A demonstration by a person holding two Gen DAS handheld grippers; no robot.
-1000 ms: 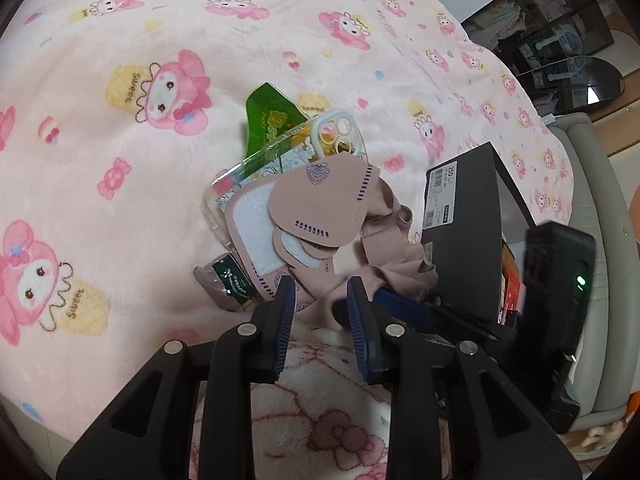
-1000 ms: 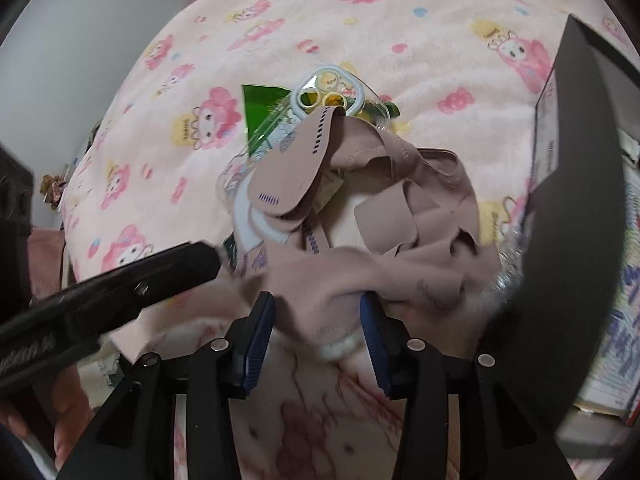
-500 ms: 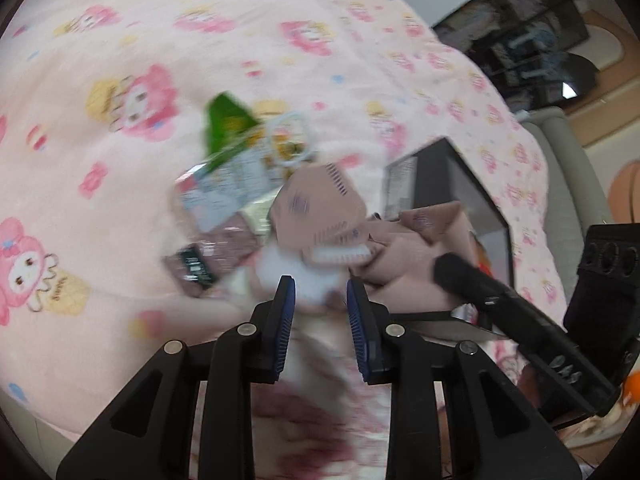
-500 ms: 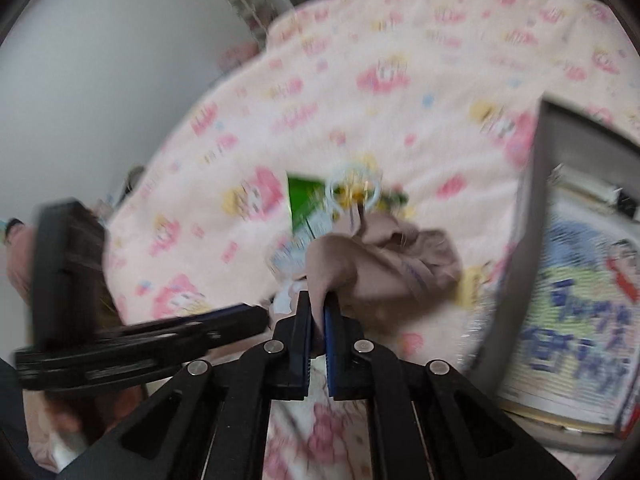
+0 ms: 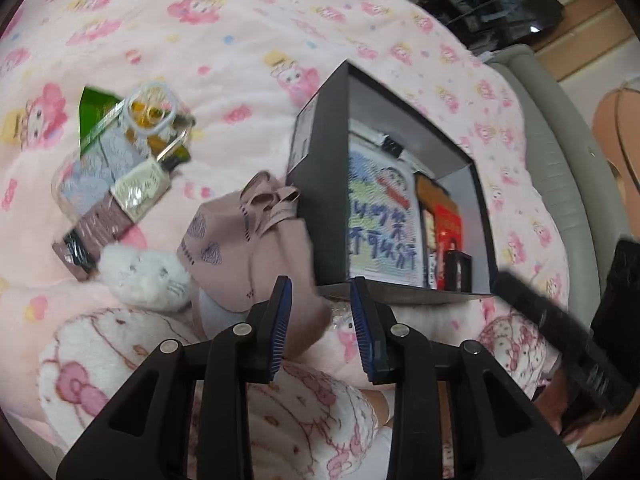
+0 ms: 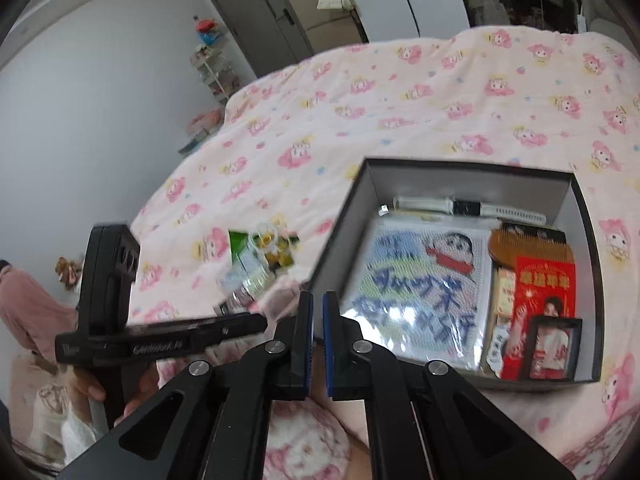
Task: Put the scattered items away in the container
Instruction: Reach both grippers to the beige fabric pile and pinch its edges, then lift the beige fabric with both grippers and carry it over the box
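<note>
A black box [image 5: 320, 168] stands open on the pink bed, holding a cartoon picture [image 6: 416, 296], a comb, a red packet and a watch. A beige cloth item [image 5: 256, 240] hangs just left of the box in the left wrist view. My right gripper [image 6: 316, 312] is shut, with beige cloth beneath its jaws; the grip itself is hidden. My left gripper [image 5: 320, 320] is open and empty, below the cloth and the box's near edge. Scattered items remain left of the box: a green packet [image 5: 94, 114], a clear phone case [image 5: 154, 114], a brown packet [image 5: 92, 236], a white plush [image 5: 144, 272].
The bed is covered by a pink cartoon blanket [image 6: 400, 112]. A grey padded edge [image 5: 568, 152] runs along the right. A wardrobe and shelves [image 6: 256, 28] stand beyond the bed. The person's patterned sleeves [image 5: 200, 380] lie below the grippers.
My right gripper shut on the beige cloth and lifted it off the pile toward the box. The white plush and more packets are uncovered. Both cameras rose and swung right.
</note>
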